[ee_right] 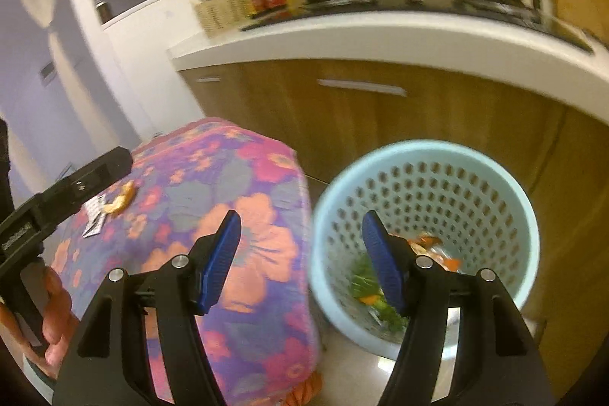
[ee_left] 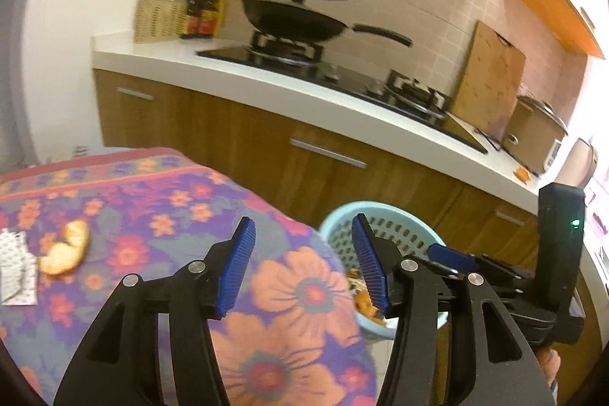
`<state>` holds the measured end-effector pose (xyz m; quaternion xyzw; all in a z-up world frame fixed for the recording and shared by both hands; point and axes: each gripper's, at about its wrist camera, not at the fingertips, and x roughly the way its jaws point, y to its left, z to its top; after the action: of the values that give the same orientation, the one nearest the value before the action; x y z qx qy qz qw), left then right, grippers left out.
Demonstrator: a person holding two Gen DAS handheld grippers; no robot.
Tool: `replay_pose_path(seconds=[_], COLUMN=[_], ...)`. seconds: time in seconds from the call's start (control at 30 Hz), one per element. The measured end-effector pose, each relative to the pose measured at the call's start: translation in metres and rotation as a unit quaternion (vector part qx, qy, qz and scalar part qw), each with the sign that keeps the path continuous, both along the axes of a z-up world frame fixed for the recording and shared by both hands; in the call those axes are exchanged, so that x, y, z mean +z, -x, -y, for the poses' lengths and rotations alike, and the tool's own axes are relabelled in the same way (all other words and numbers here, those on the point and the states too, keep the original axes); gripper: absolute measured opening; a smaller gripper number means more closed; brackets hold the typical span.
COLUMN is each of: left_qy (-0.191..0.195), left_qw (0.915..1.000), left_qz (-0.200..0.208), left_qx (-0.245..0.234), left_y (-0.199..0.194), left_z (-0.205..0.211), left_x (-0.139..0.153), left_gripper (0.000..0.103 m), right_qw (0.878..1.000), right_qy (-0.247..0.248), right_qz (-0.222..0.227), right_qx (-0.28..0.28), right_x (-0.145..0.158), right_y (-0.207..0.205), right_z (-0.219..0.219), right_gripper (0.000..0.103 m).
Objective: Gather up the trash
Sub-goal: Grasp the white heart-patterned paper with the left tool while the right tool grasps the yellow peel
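Note:
A pale blue perforated trash basket (ee_right: 495,185) stands on the floor beside a table under a flowered cloth (ee_right: 236,185); it holds orange and green scraps (ee_right: 434,250). It also shows in the left wrist view (ee_left: 384,212). An orange peel (ee_left: 66,248) and a silver blister pack (ee_left: 15,265) lie on the cloth at the left; both show small in the right wrist view, the peel (ee_right: 121,198) and the pack (ee_right: 95,219). My left gripper (ee_left: 304,265) is open and empty over the table's right edge. My right gripper (ee_right: 300,261) is open and empty, above the gap between table and basket.
A white kitchen counter (ee_left: 304,101) with wooden cabinets (ee_left: 266,147) runs behind. On it are a hob with a black wok (ee_left: 293,19), bottles (ee_left: 205,6), a woven basket (ee_left: 160,16), a cutting board (ee_left: 487,82) and a cooker (ee_left: 536,136).

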<state>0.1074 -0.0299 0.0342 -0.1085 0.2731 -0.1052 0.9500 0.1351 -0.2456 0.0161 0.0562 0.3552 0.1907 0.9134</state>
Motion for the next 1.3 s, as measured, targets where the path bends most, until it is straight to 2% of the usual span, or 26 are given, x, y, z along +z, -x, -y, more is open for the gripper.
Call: replay_pose_path(seconds=[0.13, 0.33, 0.53, 0.67, 0.87, 0.93, 0.97, 1.03, 1.3], left_qy=[-0.004, 0.002, 0.004, 0.0, 0.01, 0.017, 0.018, 0.025, 0.042], left_qw=[0.9996, 0.9961, 0.9863, 0.9782, 0.9685, 0.962, 0.9562, 0.9546, 0.9624], left_qz=[0.008, 0.01, 0.001, -0.022, -0.087, -0.114, -0.13, -0.139, -0.154], left_qx=[0.028, 0.088, 0.165, 0.206, 0.233, 0.247, 0.262, 0.262, 0.219], left_y=[0.011, 0.034, 0.053, 0.057, 0.043, 0.036, 0.031, 0.025, 0.016], left_z=[-0.032, -0.1, -0.174, -0.213, -0.259, -0.272, -0.278, -0.287, -0.287], left_x=[0.004, 0.008, 0.006, -0.006, -0.038, -0.05, -0.056, -0.064, -0.082], left_gripper=[0.051, 0.051, 0.051, 0.051, 0.051, 0.051, 0.051, 0.051, 0.051], right_qw=[0.999, 0.995, 0.983, 0.979, 0.975, 0.976, 0.978, 0.98, 0.98], right_qy=[0.015, 0.042, 0.085, 0.097, 0.098, 0.108, 0.112, 0.11, 0.112], right_qz=[0.021, 0.029, 0.05, 0.045, 0.051, 0.053, 0.055, 0.049, -0.009], right_qx=[0.034, 0.091, 0.152, 0.175, 0.194, 0.184, 0.17, 0.16, 0.164], right_x=[0.012, 0.017, 0.019, 0.015, 0.0, -0.007, -0.01, -0.015, -0.042], right_y=[0.006, 0.01, 0.018, 0.015, 0.006, 0.0, -0.005, -0.014, -0.045], right_z=[-0.037, -0.104, -0.177, -0.219, -0.277, -0.29, -0.294, -0.301, -0.327], right_gripper=[0.062, 0.062, 0.062, 0.062, 0.062, 0.062, 0.062, 0.062, 0.062])
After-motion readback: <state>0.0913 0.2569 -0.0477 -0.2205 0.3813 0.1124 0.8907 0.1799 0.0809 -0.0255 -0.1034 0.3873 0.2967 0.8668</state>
